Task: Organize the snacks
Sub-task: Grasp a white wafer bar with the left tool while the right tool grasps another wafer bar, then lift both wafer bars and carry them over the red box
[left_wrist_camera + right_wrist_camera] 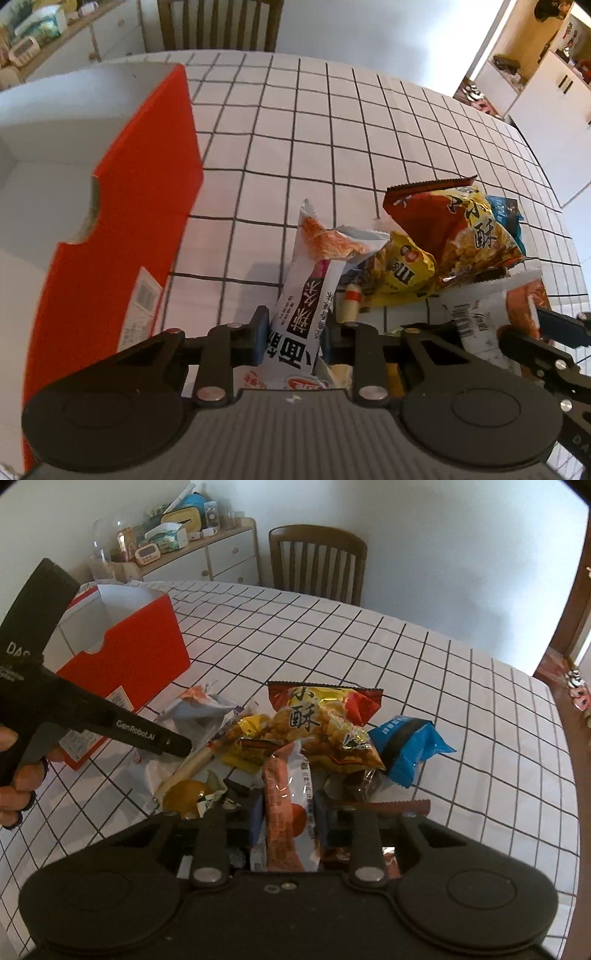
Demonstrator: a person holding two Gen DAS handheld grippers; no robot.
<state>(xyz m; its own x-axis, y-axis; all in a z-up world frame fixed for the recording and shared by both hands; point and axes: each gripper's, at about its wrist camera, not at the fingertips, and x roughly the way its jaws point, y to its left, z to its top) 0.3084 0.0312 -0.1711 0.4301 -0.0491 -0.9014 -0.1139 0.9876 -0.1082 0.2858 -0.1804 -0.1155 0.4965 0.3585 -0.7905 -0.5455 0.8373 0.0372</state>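
Near the table's (332, 122) middle, both claws grip packets: left gripper (295, 334) a white packet (301, 317), right gripper (288, 821) an orange-printed packet (286, 812). Lift each clear of the pile before swinging to the red box (140, 206).

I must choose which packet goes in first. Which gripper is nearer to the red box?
Left. The left gripper, shut on a white snack packet, is just beside the red box. The right gripper is farther away, across the snack pile.

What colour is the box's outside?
Red-orange outside, white inside; the box shows best in the right wrist view.
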